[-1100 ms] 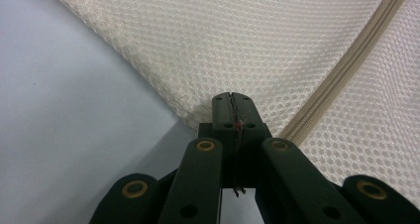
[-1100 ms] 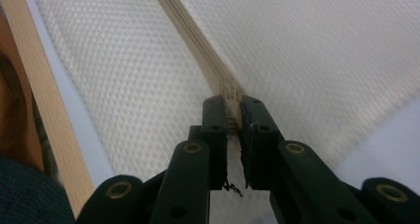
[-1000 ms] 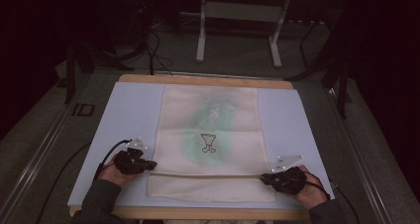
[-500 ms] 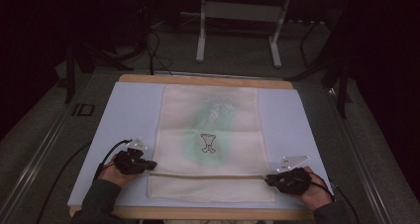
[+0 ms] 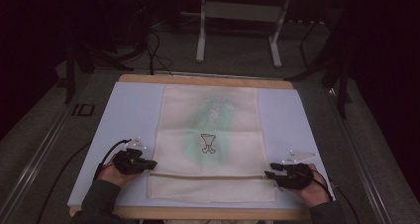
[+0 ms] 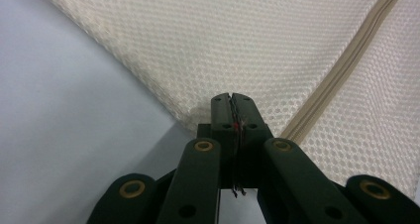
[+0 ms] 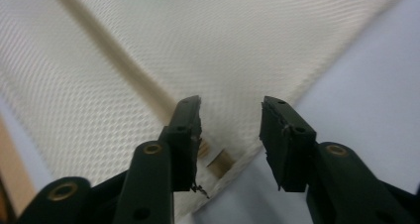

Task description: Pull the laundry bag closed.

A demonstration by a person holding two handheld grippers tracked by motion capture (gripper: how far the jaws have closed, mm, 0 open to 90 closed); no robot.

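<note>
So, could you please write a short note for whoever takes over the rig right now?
Left tongs: shut at the left edge of the mesh bag, near the left end of its zipper; from the left gripper view it looks pinched on the mesh, though I can't be sure.
Right tongs: jaws have just been opening and now stand wide, nothing gripped, over the bag's right edge by the zipper's end.
Things: the bag lies flat on the pale mat, zipper running across near the person's side.
Done: right side released.
Left: probably freeing the left side too; what follows isn't evident.
</note>
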